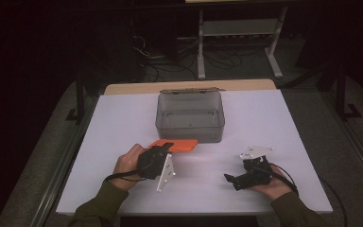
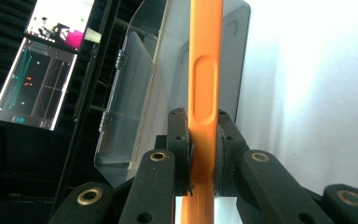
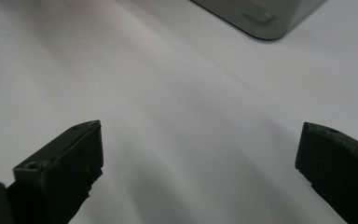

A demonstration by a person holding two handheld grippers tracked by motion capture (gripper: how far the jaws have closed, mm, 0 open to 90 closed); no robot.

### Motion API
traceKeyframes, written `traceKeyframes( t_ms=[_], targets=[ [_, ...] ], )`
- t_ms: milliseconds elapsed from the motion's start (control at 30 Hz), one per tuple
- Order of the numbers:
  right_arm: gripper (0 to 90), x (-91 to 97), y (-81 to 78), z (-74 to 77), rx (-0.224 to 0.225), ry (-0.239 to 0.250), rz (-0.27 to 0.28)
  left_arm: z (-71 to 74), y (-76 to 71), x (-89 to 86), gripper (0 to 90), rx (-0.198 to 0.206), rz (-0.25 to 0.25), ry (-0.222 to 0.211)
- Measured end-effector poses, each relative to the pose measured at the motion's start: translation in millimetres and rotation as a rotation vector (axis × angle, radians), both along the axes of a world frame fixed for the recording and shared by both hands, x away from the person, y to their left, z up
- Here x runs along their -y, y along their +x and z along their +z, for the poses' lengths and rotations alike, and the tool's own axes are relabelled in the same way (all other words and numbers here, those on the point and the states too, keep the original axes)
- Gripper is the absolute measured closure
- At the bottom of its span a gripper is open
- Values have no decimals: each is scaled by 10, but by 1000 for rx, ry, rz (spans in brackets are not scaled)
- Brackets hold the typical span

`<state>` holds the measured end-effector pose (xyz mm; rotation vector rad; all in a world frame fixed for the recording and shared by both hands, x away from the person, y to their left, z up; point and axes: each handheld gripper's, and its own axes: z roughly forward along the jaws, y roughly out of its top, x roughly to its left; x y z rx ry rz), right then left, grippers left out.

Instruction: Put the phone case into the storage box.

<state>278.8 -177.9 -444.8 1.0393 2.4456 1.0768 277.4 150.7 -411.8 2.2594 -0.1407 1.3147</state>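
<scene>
**Orange case gripped by its edges, just short of the bin**

The left gripper (image 1: pixel 166 147) has its jaws clamped on the orange case (image 1: pixel 175 144), a thin flat phone-style shell. In the left gripper view the pads (image 2: pixel 181 140) press both faces of the case (image 2: pixel 204 70), seen edge-on, with a moulded button strip just above the grip point. In the high view the case lies roughly level, in front of the bin's (image 1: pixel 190 115) near wall, just beside it; whether it rests on the table (image 1: pixel 123 123) or hangs slightly above cannot be told.

The bin is clear grey plastic, lid hinged back, and looks empty.

The right gripper (image 1: pixel 231 179) rests near the table's front right, well apart from the case. Its jaws stand wide apart with nothing between them; the right gripper view has bare table (image 3: pixel 177 93) and a bin corner (image 3: pixel 265 18) beyond.

Handling, as judgement: the case looks light and probably somewhat flexible, with smooth sides that could slip. A pinch across the faces near one end leaves a long overhang, so it may sag or pivot. A hold nearer the middle, clear of the button strip, would be steadier.
</scene>
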Motion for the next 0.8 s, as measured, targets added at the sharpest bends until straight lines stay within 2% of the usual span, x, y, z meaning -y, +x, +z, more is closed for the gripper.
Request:
traceKeyframes(
  t_ms=[800],
  targets=[
    [3,-1,0,0,4,-2,4,64,68,-55,795,-115,20,-108]
  ],
)
